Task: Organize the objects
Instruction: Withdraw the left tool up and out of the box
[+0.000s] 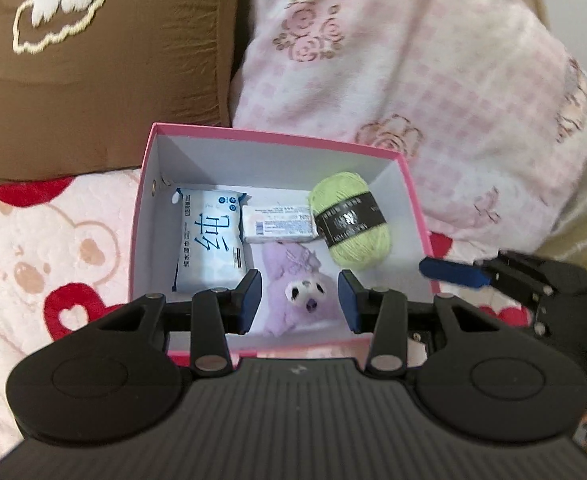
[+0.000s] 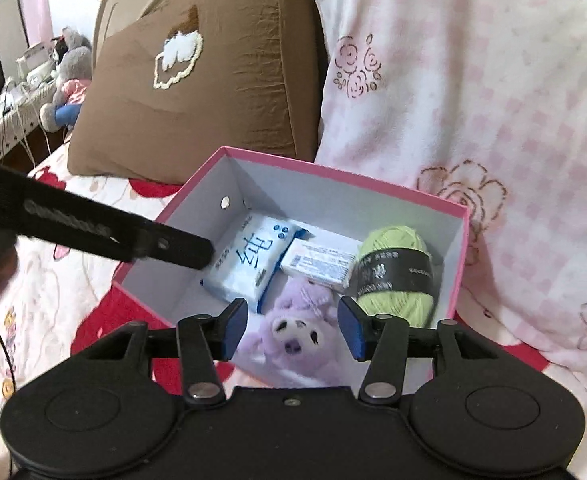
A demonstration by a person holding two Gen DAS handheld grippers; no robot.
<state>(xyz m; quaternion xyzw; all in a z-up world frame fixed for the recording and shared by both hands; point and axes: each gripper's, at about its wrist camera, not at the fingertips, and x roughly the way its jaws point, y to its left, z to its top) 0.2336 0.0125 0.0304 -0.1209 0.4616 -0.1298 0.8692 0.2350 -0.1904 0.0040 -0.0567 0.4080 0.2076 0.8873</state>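
A pink box (image 1: pixel 277 138) with a white inside lies open on the bed. It holds a blue-and-white tissue pack (image 1: pixel 211 240), a small white packet (image 1: pixel 279 224), a green yarn ball (image 1: pixel 351 220) with a black band, and a purple plush toy (image 1: pixel 297 296). My left gripper (image 1: pixel 299 300) hovers over the box's near side, jaws apart, the plush lying below the gap. My right gripper (image 2: pixel 293 328) hangs above the same plush (image 2: pixel 293 332), open and holding nothing. The box (image 2: pixel 333 174) fills the middle of the right wrist view, where a left finger (image 2: pixel 165 246) crosses over its left wall.
A brown pillow (image 1: pixel 93 60) and a pink checked blanket (image 1: pixel 413 80) rise right behind the box. The bedsheet (image 1: pixel 33 248) with red and bear prints spreads to the left. A side table with stuffed toys (image 2: pixel 65 76) stands far left.
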